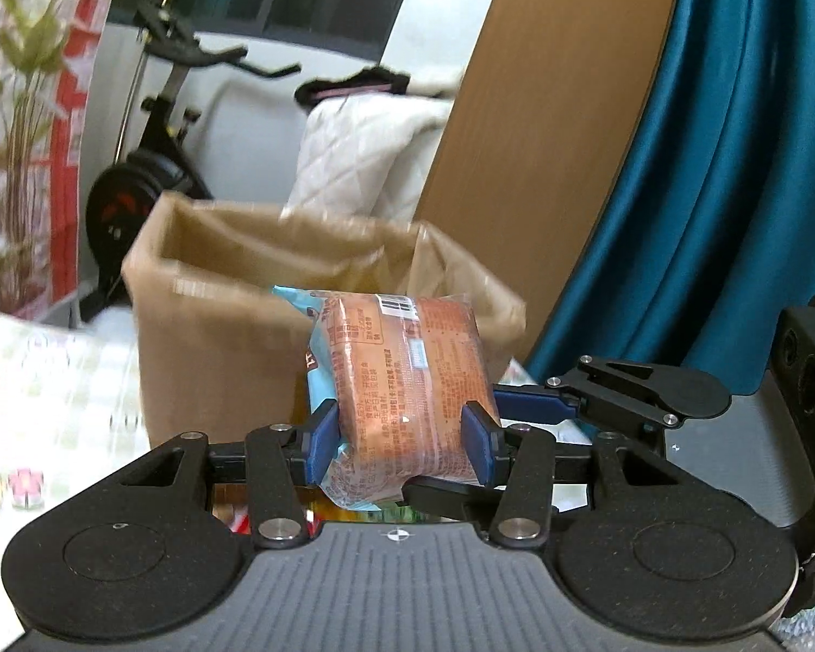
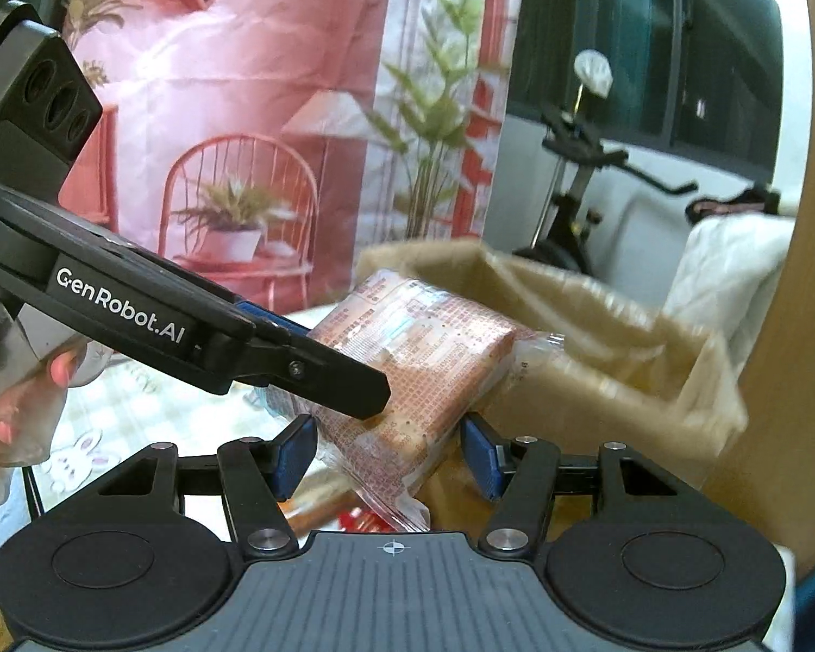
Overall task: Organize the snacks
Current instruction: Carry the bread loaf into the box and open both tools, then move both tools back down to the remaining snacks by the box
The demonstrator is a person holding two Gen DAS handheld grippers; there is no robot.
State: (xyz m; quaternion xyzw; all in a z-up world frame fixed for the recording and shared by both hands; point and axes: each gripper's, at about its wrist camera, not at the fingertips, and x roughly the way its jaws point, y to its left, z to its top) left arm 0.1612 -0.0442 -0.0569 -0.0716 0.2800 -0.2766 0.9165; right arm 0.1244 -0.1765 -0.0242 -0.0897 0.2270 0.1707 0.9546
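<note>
My left gripper is shut on an orange snack packet with a clear wrapper and holds it up in front of an open brown box. In the right wrist view the same packet lies between my right gripper's blue pads, which stand apart around its lower end; the right gripper is open. The left gripper's finger clamps the packet from the left there. The brown box stands just behind the packet. The right gripper's finger shows beside the packet in the left wrist view.
A checked tablecloth covers the table, with small sweets at the left. More snack wrappers lie under the grippers. A wooden board, teal curtain, exercise bike and white cushion stand behind.
</note>
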